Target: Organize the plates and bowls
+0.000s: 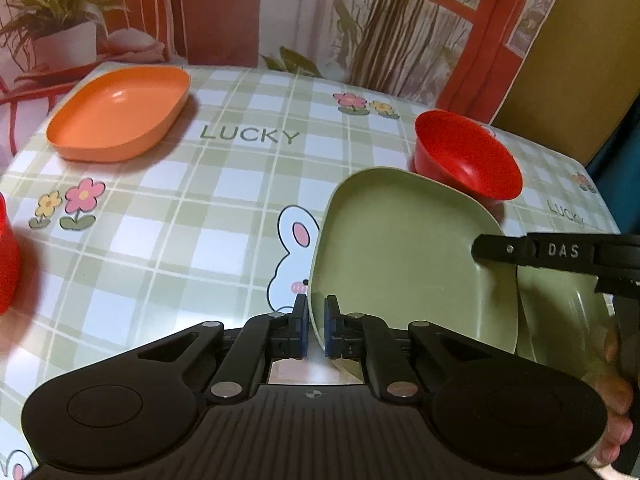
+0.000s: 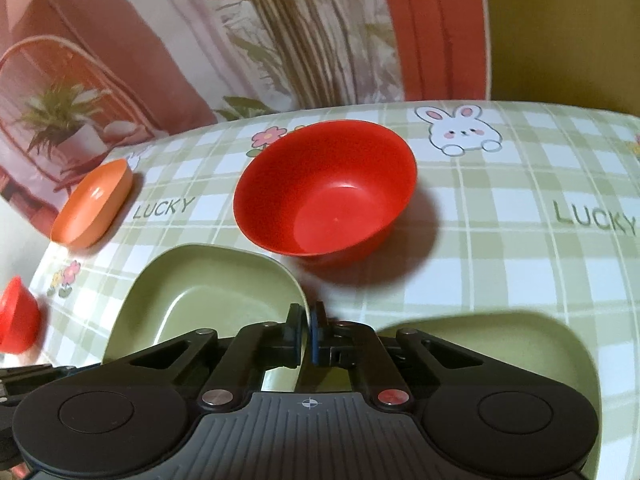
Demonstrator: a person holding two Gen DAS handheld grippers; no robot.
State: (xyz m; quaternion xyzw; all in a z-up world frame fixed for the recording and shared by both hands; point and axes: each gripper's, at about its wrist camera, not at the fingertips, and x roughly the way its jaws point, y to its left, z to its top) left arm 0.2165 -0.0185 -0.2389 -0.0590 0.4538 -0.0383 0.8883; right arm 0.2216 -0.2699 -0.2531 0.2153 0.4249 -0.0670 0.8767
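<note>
Both grippers pinch one green plate (image 1: pixel 400 256) by its rim: the left gripper (image 1: pixel 317 320) at its near-left edge, the right gripper (image 2: pixel 306 328) at the opposite edge, jaws narrowed onto it. Tilted, matte and shallow, it is held partly above a second green plate (image 2: pixel 520 344). Just beyond it sits a red bowl (image 2: pixel 324 188); far left, an orange plate (image 1: pixel 120 108) and another red bowl (image 2: pixel 16 316). I judge sorting barely begun: nothing is stacked yet.

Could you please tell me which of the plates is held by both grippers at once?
The upper green plate, clamped at its rim by both. The second green plate lies beneath it, and the orange plate sits untouched far away.
</note>
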